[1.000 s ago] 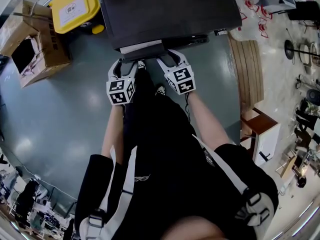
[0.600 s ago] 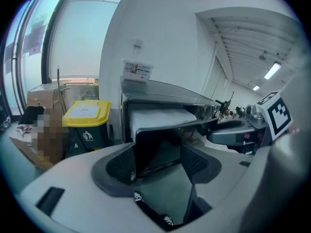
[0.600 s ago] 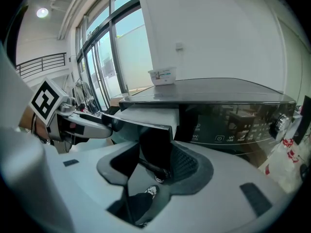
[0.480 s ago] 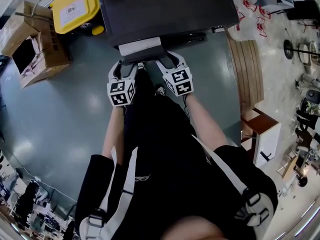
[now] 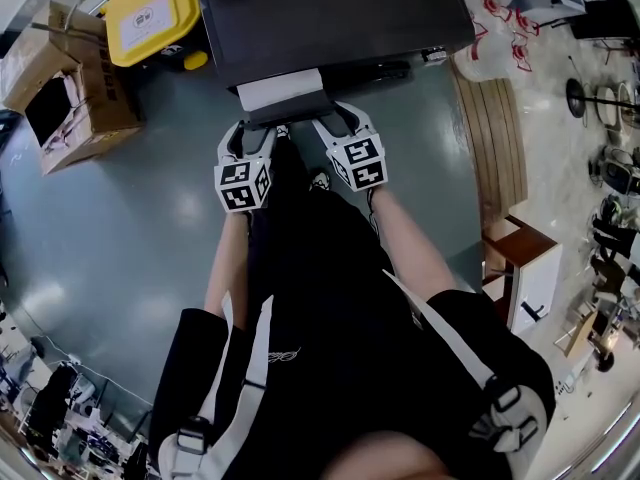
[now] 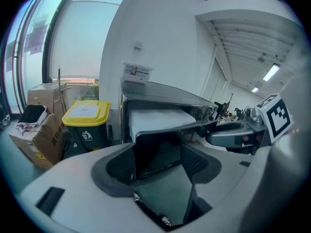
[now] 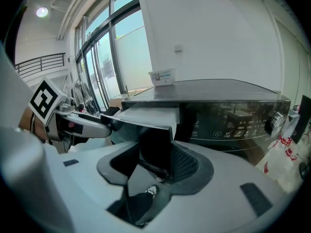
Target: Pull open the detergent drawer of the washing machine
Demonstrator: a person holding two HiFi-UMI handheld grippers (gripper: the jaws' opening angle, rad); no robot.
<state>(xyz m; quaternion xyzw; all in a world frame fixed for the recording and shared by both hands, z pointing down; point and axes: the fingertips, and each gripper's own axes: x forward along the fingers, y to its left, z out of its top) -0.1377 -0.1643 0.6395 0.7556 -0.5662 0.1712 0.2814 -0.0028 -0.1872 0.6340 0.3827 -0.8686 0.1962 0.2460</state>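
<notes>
The dark washing machine (image 5: 330, 18) stands at the top of the head view. Its detergent drawer (image 5: 282, 90) sticks out from the front left, white on top with a dark front panel. My left gripper (image 5: 256, 126) is at the panel's left end and my right gripper (image 5: 335, 118) at its right end. In the left gripper view the drawer's front panel (image 6: 158, 149) fills the gap of the left gripper (image 6: 158, 161), whose pads press on it. In the right gripper view the drawer (image 7: 146, 115) ends between the jaws of the right gripper (image 7: 155, 159), which is closed on its corner.
A yellow-lidded bin (image 5: 150, 13) and an open cardboard box (image 5: 65, 83) stand left of the machine. A small tub (image 6: 137, 73) sits on the machine's top. A slatted wooden bench (image 5: 490, 138) lies to the right. The control panel (image 7: 228, 125) is right of the drawer.
The drawer has slid further out of the machine, so more of its white top shows. Both grippers stay on its front panel and have barely shifted.
</notes>
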